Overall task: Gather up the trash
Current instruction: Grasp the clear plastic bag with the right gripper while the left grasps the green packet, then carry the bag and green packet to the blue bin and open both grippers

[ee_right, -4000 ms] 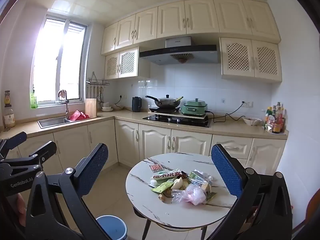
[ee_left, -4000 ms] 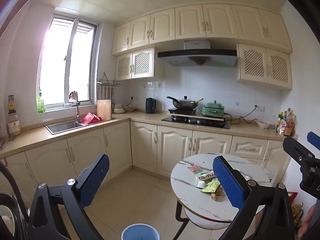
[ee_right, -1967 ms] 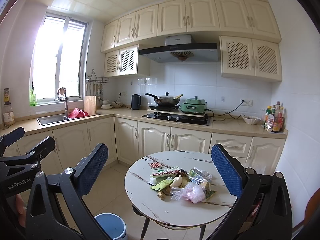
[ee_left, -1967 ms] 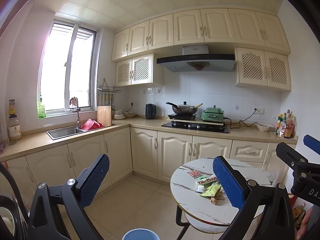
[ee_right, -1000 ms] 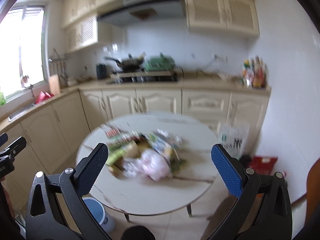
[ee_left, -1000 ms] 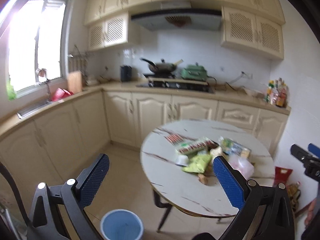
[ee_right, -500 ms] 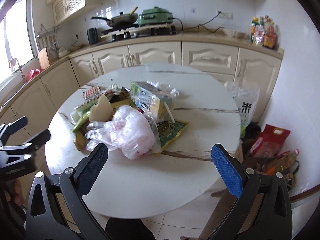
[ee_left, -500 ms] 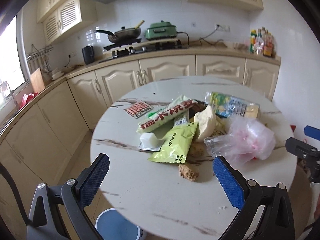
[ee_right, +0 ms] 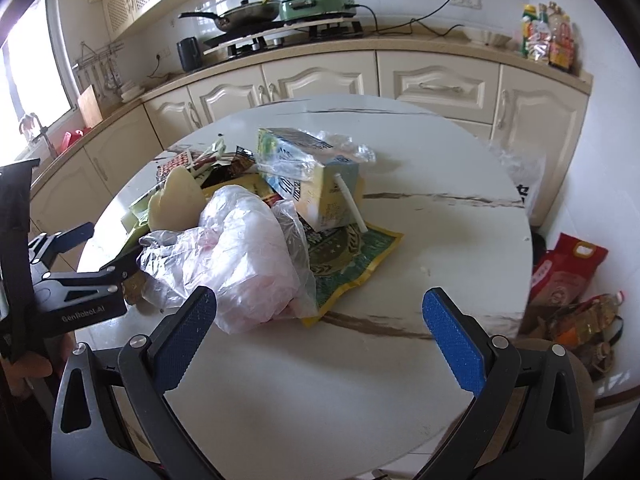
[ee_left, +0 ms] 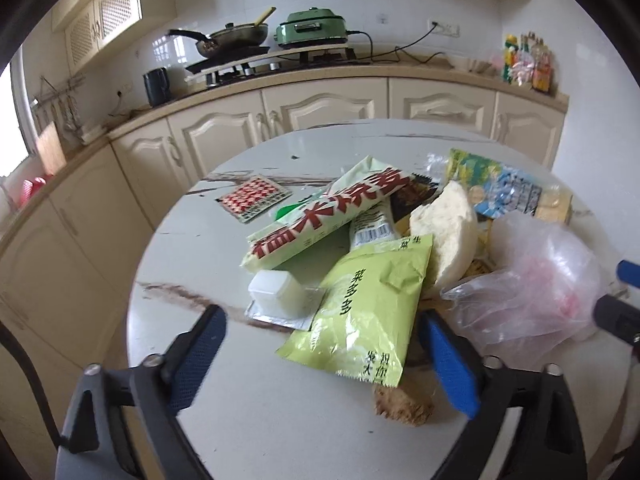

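A heap of trash lies on the round marble table. A light green snack packet sits between the fingers of my left gripper, whose jaws are closing; the pads do not press on it. Around it lie a long red-lettered packet, a small white tub, a bun piece and a brown scrap. My right gripper stands open over bare table, just in front of a crumpled plastic bag and a drink carton. The left gripper shows beside the bag.
A red-checked sachet lies apart at the table's far left. Cabinets and a counter with a hob, pan and kettle run behind. Food bags stand on the floor at the right, beside a brown seat.
Both grippers have come down and closer to the heap on the table. The left fingers stand narrower than before, now around the green packet. The blue bin has left the left view.
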`<state>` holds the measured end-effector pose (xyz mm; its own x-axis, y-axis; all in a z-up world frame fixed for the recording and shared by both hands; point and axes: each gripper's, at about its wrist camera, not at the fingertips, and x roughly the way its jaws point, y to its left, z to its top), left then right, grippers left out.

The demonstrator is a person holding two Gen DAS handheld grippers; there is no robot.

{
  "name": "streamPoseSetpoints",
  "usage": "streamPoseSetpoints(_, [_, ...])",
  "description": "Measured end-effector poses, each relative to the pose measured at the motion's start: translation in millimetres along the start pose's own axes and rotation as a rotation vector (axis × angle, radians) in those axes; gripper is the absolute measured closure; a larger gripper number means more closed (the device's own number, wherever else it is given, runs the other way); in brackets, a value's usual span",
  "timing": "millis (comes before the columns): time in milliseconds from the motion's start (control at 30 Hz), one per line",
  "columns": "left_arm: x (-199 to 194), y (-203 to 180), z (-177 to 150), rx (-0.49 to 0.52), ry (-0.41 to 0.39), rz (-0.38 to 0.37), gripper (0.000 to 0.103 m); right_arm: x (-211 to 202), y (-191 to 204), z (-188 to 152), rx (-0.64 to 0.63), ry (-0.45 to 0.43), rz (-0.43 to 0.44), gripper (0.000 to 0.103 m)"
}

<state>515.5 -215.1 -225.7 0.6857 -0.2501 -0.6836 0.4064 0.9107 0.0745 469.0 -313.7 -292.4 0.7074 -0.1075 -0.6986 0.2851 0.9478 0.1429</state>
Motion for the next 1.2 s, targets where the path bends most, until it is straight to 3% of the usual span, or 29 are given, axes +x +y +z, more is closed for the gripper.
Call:
streamPoseSetpoints(33, [2.4, 5.2, 0.4, -0.019, 0.001, -0.034, 0.034, 0.8, 1.4, 0.8, -0.003, -0.003, 0.005, 0.000])
streamPoseSetpoints(100, [15.0, 15.0, 4.4, -0.064, 0.017, -0.119, 0.041, 1.2, 4.4, 2.4, -0.007, -0.009, 0.021, 0.000])
streamPoseSetpoints(200, [28.4, 24.1, 8.8, -0.086, 0.023, -0.172, 0.054, -1.7, 6.8, 3.7, -0.005, -0.027, 0.041, 0.000])
streamPoseSetpoints(267, [35.3, 27.0, 11.1, -0.089, 0.024, -0.193, 0.071, -3.8, 9.0, 4.6, -0.008, -0.034, 0.051, 0.000])
streamPoseSetpoints(400, [60.1, 34.2, 20.0, -0.083, 0.039, -0.180, 0.076, 0.1, 16.4, 7.1, -0.022, -0.030, 0.087, 0.000])
streamPoseSetpoints(500, [61.2, 41.1, 14.5, -0.085, 0.043, -0.181, 0.087, 10.1, 20.6, 8.8, -0.033, -0.020, 0.103, 0.000])
streamPoseSetpoints(533, [43.7, 38.0, 4.5, -0.089, 0.047, -0.183, 0.092, 14.7, 21.7, 10.0, -0.033, -0.019, 0.115, 0.000])
streamPoseSetpoints(633, [38.8, 37.5, -3.1, -0.104, 0.053, -0.189, 0.097, 25.6, 24.8, 11.3, -0.039, -0.008, 0.136, 0.003])
streamPoseSetpoints(667, [33.0, 36.1, -6.1, -0.113, 0.052, -0.192, 0.099, 28.7, 25.9, 10.8, -0.045, -0.002, 0.136, 0.013])
streamPoseSetpoints(700, [34.9, 38.4, -4.4, -0.120, 0.048, -0.203, 0.099, 31.8, 27.6, 10.1, -0.047, 0.003, 0.135, 0.032])
streamPoseSetpoints(800, [5.1, 33.4, -21.8, -0.132, 0.034, -0.230, 0.099, 33.6, 27.0, 7.2, -0.054, -0.002, 0.151, 0.044])
streamPoseSetpoints(1000, [-28.5, 36.4, -26.6, -0.148, -0.024, -0.272, 0.100, 11.5, 26.7, 5.1, -0.049, -0.086, 0.162, 0.058])
streamPoseSetpoints(1200, [-74.8, 41.6, -26.1, -0.151, -0.091, -0.311, 0.100, -21.0, 31.4, 14.7, -0.054, -0.185, 0.153, 0.060])
